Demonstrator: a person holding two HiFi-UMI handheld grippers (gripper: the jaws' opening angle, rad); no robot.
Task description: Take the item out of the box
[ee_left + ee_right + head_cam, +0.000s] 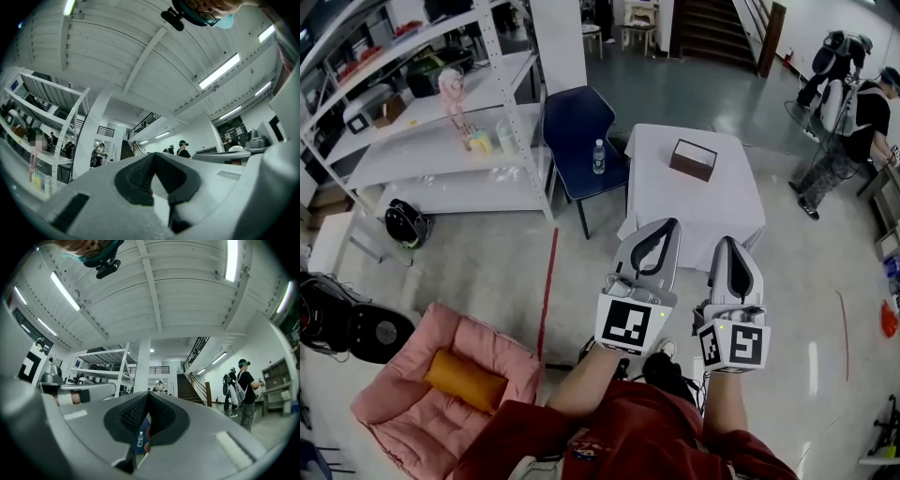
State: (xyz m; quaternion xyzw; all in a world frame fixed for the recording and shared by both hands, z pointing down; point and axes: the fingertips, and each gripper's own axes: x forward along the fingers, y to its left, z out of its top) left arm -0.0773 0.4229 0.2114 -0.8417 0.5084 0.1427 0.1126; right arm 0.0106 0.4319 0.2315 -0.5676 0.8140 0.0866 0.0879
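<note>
A small brown box sits on a table draped in white cloth in the head view; what it holds does not show. Both grippers are held up close to the person's body, short of the table's near edge. My left gripper is shut with its jaw tips touching and nothing between them, which the left gripper view confirms. My right gripper beside it is shut and empty too, with its tips meeting in the right gripper view. Both gripper cameras point upward at the ceiling.
A blue chair with a water bottle on its seat stands left of the table. White shelving fills the far left. A pink cushion with an orange roll lies near left. People stand far right.
</note>
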